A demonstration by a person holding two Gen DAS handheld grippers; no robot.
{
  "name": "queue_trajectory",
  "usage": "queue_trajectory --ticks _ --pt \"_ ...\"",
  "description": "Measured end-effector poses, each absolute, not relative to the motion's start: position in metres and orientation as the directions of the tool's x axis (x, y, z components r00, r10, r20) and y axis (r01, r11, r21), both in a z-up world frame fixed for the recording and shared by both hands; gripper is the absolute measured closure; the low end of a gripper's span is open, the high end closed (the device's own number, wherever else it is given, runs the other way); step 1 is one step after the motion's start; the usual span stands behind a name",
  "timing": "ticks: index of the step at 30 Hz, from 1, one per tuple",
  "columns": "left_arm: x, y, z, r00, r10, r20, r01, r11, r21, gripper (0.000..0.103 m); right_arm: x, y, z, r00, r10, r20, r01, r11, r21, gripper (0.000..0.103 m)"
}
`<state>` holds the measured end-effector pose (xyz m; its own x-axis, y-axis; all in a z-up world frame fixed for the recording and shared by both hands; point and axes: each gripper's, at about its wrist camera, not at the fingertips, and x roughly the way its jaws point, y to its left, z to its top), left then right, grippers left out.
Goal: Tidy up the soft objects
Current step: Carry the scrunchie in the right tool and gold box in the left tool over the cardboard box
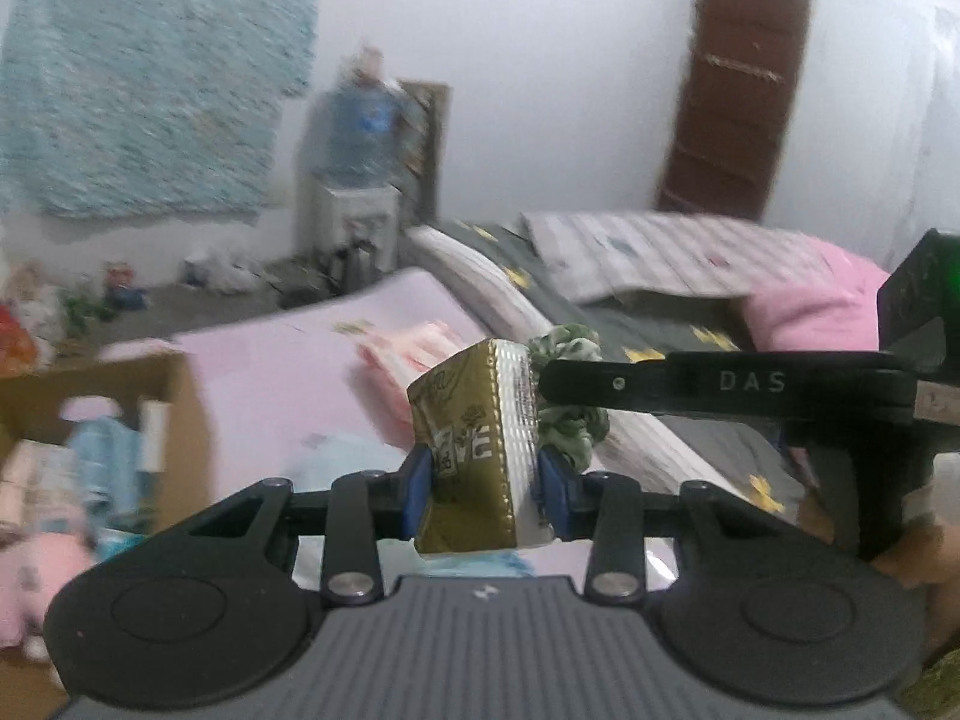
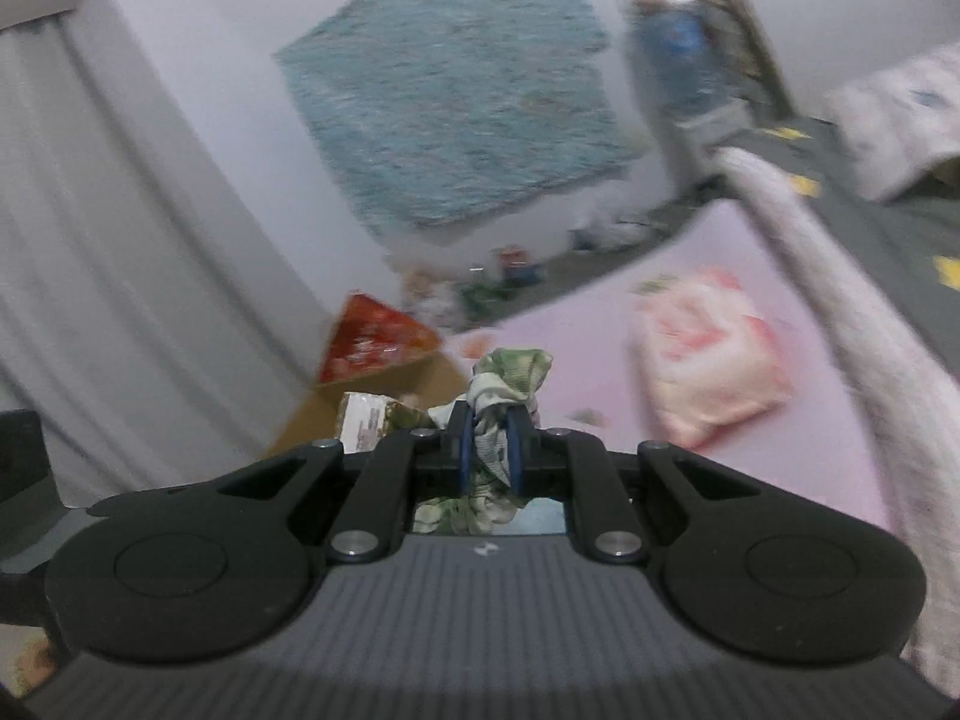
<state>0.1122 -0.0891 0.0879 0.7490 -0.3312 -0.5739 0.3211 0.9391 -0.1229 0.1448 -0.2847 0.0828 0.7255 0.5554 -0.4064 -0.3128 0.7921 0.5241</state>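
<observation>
Left gripper (image 1: 486, 489) is clamped on a gold and silver foil packet (image 1: 474, 450), blue pads pressing both its sides, held above the pale pink sheet (image 1: 270, 372). Right gripper (image 2: 491, 450) is pinched tight on a green and white patterned cloth bundle (image 2: 507, 375), also lifted over that sheet. Beyond lies a pink and white soft pack (image 2: 708, 354) on the sheet; left of it, an open cardboard box (image 1: 174, 384). Open sheet between them.

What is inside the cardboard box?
The cardboard box shows blurred light-blue, pink and white soft items. What lies beneath them, and the box's bottom, is covered.
</observation>
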Motion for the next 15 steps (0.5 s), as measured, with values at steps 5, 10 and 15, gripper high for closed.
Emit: queue_trajectory --ticks 5,10,15 --pt "0.096 -0.017 0.107 0.795 -0.252 -0.551 0.207 0.968 -0.144 0.063 0.156 -0.206 0.110 0.651 0.652 -0.388 -0.434 0.740 0.514 0.093" --pt "0.073 0.065 0.111 0.825 -0.141 -0.548 0.069 0.986 -0.150 0.063 0.164 -0.111 0.120 0.523 0.748 -0.407 -0.545 0.662 0.515 0.093" --pt "0.053 0.134 0.095 0.801 -0.063 -0.595 -0.024 0.990 -0.137 0.063 0.161 -0.014 0.111 0.392 0.789 -0.473 -0.614 0.607 0.504 0.093"
